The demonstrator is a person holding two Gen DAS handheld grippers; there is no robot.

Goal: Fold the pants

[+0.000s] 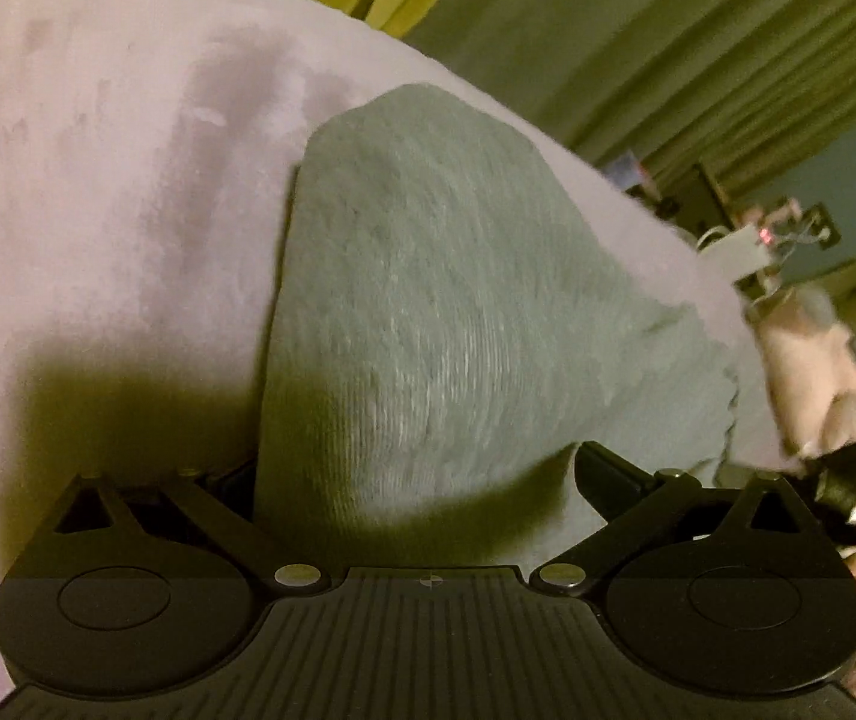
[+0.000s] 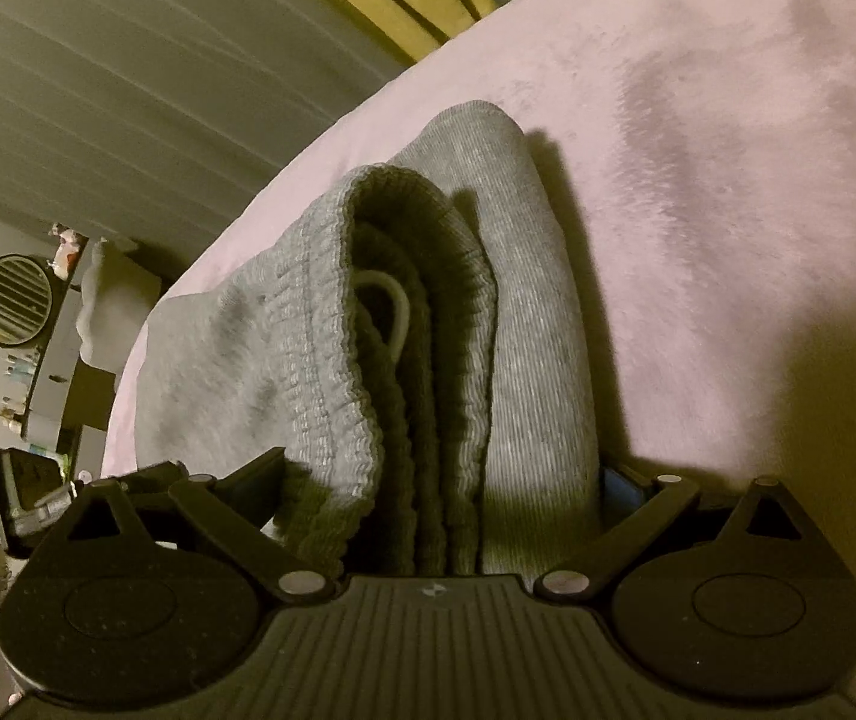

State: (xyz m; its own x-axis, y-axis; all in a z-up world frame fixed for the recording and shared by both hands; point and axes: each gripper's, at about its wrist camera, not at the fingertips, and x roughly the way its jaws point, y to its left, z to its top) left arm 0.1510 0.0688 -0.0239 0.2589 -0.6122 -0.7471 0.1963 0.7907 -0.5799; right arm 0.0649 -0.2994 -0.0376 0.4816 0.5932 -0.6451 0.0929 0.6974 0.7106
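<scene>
The grey knit pants point(image 1: 446, 300) lie bunched on a pale pink plush bed cover point(image 1: 98, 180). In the left wrist view the cloth fills the space between my left gripper's point(image 1: 422, 468) jaws, which are closed on a fold of it and mostly hidden by it. In the right wrist view my right gripper point(image 2: 440, 480) is closed on the folded waistband end of the pants point(image 2: 422, 330); the ribbed elastic band and a white drawstring loop point(image 2: 389, 312) show between the layers. The fingertips of both grippers are hidden under the cloth.
The bed cover point(image 2: 728, 180) stretches away on the outer side of each gripper. Green curtains point(image 1: 698, 30) and a yellow strip hang behind. A cluttered shelf with a round fan point(image 2: 11, 300) stands at the left beyond the bed edge.
</scene>
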